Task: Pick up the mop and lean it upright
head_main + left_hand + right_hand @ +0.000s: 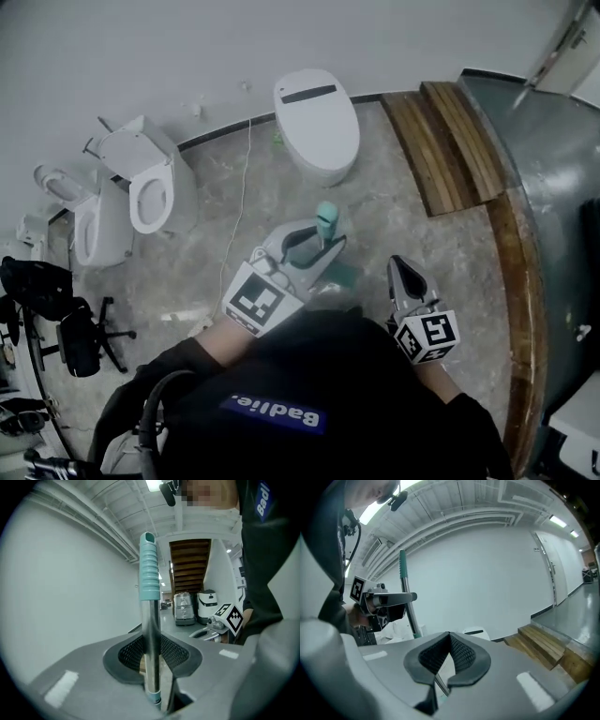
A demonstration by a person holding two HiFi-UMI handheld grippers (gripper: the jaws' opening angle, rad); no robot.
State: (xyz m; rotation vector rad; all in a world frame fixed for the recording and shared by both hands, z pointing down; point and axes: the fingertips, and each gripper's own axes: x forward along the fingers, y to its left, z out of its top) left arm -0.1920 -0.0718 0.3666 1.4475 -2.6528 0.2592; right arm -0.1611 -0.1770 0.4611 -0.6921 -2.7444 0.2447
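Note:
The mop stands upright. Its teal ribbed grip [326, 220] [149, 569] tops a shiny metal pole [151, 634]. My left gripper [314, 246] [152, 654] is shut on that pole just below the grip, its black pads pressing on both sides. In the right gripper view the pole [407, 597] rises at the left with the left gripper [389, 599] clamped on it. My right gripper [401, 272] [449, 654] sits to the right of the mop and apart from it. Its pads meet at the tip with nothing held. A teal patch [343, 274] lies on the floor by the pole's foot.
White toilets [317, 122] [150, 183] stand along the wall ahead, and a thin cable [242, 187] runs over the marble floor. Wooden steps [445, 141] and a grey raised platform [553, 187] lie to the right. A black office chair [80, 337] is at the left.

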